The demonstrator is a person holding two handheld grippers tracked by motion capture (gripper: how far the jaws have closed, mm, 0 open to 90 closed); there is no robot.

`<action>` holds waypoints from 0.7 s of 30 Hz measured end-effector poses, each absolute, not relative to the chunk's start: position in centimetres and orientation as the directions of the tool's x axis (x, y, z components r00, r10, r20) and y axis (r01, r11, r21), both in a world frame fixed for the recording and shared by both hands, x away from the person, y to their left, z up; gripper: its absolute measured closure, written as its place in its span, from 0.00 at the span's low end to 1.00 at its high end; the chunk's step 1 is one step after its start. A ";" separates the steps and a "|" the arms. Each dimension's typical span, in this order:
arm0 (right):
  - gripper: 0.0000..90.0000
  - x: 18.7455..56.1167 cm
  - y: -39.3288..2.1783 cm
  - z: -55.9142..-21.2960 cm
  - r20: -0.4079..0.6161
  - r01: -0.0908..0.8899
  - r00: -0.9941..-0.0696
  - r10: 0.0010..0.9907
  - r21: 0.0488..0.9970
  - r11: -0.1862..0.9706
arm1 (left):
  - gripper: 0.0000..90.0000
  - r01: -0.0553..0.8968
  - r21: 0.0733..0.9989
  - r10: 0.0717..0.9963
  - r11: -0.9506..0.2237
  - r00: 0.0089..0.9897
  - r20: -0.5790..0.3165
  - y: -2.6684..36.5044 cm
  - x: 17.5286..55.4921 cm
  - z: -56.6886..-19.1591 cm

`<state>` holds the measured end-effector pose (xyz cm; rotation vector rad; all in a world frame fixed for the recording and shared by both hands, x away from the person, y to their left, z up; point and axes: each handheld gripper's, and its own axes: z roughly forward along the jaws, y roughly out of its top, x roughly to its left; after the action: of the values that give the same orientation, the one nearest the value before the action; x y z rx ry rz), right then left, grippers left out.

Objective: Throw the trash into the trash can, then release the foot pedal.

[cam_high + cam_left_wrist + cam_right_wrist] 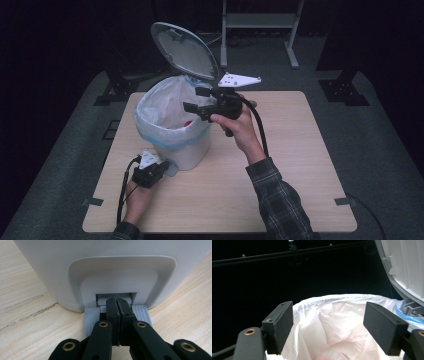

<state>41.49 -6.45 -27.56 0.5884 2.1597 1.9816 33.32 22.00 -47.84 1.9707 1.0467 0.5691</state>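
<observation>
A white pedal bin (175,135) stands on the wooden tabletop (280,165), lined with a pale plastic bag (165,107) whose edge folds over the rim, and its lid (184,50) stands raised at the back. Something red (187,122) shows low inside the bag; what it is cannot be told.

The left tool (117,310) is at the foot of the bin, its two jaws pressed flat together with nothing between them, their tips resting on the grey ribbed pedal (141,313) directly under the recess in the bin's front. In the high view this tool (160,169) sits low against the bin's base, held by the left hand (137,200).

The right tool (195,100) is held up at the bin's rim, jaws spread wide and empty, pointing across the open mouth. In its own view the bag (332,322) lies straight ahead between and beyond the jaws, and the underside of the lid (407,265) rises to its upper right. The right hand (240,127) grips it, a plaid sleeve (280,200) trailing behind.
</observation>
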 end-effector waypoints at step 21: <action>0.24 39.6 -12.2 -28.6 0.125 0.190 -0.880 0.459 0.977 0.098 | 0.98 0.485 0.825 0.828 -0.291 0.559 -0.037 22.5 33.6 -47.8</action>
<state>39.57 -12.21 -28.59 0.6509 2.1605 1.8676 33.55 22.46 -47.76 1.9477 1.0598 0.5130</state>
